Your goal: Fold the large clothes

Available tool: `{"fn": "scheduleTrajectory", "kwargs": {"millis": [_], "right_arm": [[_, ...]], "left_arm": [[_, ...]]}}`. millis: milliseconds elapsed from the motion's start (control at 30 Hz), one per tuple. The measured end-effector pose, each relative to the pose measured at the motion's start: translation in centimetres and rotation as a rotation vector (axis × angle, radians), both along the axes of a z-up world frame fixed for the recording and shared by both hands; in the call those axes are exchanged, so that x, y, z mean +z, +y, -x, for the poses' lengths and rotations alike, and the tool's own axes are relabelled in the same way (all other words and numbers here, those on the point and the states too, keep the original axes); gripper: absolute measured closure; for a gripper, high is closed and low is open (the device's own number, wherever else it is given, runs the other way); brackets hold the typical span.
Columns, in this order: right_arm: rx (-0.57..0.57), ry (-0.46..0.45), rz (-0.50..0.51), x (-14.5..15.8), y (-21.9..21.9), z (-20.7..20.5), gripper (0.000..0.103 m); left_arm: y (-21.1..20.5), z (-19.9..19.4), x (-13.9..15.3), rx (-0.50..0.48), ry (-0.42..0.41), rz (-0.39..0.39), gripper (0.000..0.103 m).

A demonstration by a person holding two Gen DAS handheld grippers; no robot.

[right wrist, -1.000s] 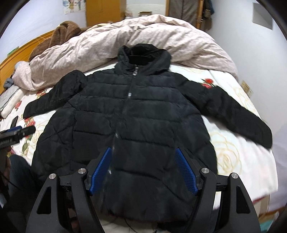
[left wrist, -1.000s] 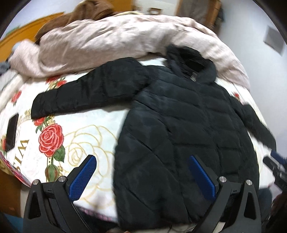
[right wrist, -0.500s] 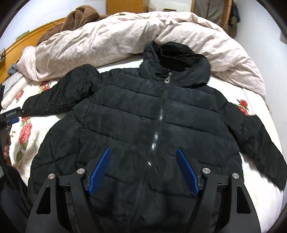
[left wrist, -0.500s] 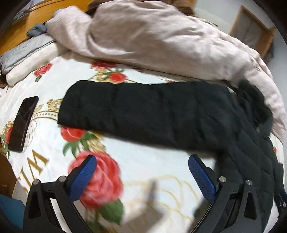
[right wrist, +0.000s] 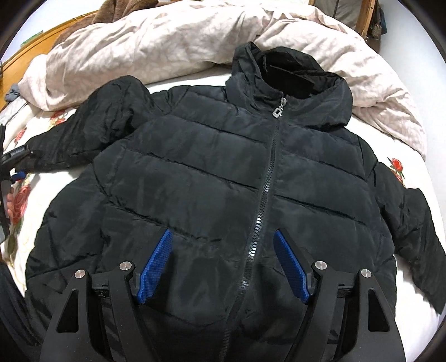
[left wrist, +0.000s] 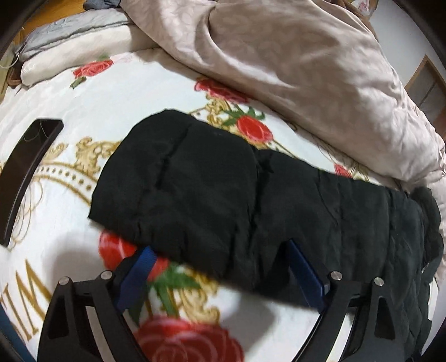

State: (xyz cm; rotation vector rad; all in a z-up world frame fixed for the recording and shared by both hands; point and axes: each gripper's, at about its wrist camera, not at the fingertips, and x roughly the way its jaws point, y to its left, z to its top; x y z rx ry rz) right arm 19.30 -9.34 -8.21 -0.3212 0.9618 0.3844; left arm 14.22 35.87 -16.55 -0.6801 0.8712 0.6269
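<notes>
A black puffer jacket (right wrist: 223, 178) lies flat, zipped and face up on the rose-printed bed sheet (left wrist: 83, 92), hood toward the pillows. Its left sleeve (left wrist: 211, 195) stretches out in the left wrist view. My left gripper (left wrist: 220, 250) is open, its blue fingers astride the lower edge of that sleeve near the cuff. My right gripper (right wrist: 223, 242) is open and empty, hovering just above the jacket's front beside the zipper (right wrist: 264, 195). The left gripper also shows at the left edge of the right wrist view (right wrist: 14, 167).
A pink duvet (right wrist: 167, 41) is bunched along the far side of the bed. A dark phone (left wrist: 28, 167) lies on the sheet left of the sleeve. Grey and white folded bedding (left wrist: 69, 36) sits at the back left. A wooden headboard (right wrist: 55, 25) is behind.
My left gripper has moved left and down from the jacket's body to the sleeve cuff. My right gripper has moved closer to the jacket's chest. Both stay open.
</notes>
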Motion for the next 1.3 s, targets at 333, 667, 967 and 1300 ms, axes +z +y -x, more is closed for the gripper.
{"fn": "scheduleTrajectory", "kwargs": {"millis": [333, 667, 967, 1300], "right_arm": [[-0.053, 0.015, 0.01, -0.5, -2.4, -0.8, 0.028], [-0.109, -0.033, -0.047, 2.2, -6.0, 1.2, 0.028], [-0.205, -0.068, -0.106, 4.1, -11.9, 2.6, 0.028], [-0.337, -0.043, -0.118, 2.5, -19.2, 2.5, 0.028]], "left_arm": [[-0.6, -1.2, 4.4, -0.074, -0.078, -0.063, 0.092], [-9.8, -3.3, 19.5, -0.379, -0.335, -0.131, 0.092], [-22.8, -8.8, 24.9, -0.686, -0.424, -0.104, 0.092], [-36.6, -15.0, 19.0, -0.931, -0.363, 0.046, 0.092]]}}
